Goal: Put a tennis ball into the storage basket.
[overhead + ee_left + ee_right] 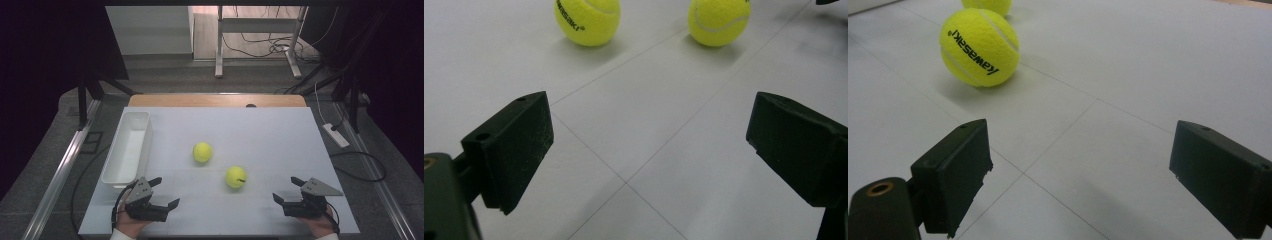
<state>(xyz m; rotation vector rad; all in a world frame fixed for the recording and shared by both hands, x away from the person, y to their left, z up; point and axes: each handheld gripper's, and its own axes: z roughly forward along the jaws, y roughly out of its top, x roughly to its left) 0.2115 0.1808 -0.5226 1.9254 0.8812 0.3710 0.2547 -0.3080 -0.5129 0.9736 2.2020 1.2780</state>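
Two tennis balls lie mid-table in the high view: the nearer ball (235, 177) sits ahead and inward of the right gripper (289, 191), closer to it than to the left gripper (164, 192); the farther ball (202, 152) lies beyond. In the left gripper view both balls rest well ahead of wide-spread, empty fingers (511, 150). In the right gripper view the nearer ball sits ahead-left of equally wide, empty fingers (955, 170).

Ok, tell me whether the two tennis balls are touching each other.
Apart. The high view shows bare white table between the far ball and the near ball; the left gripper view shows the same gap.
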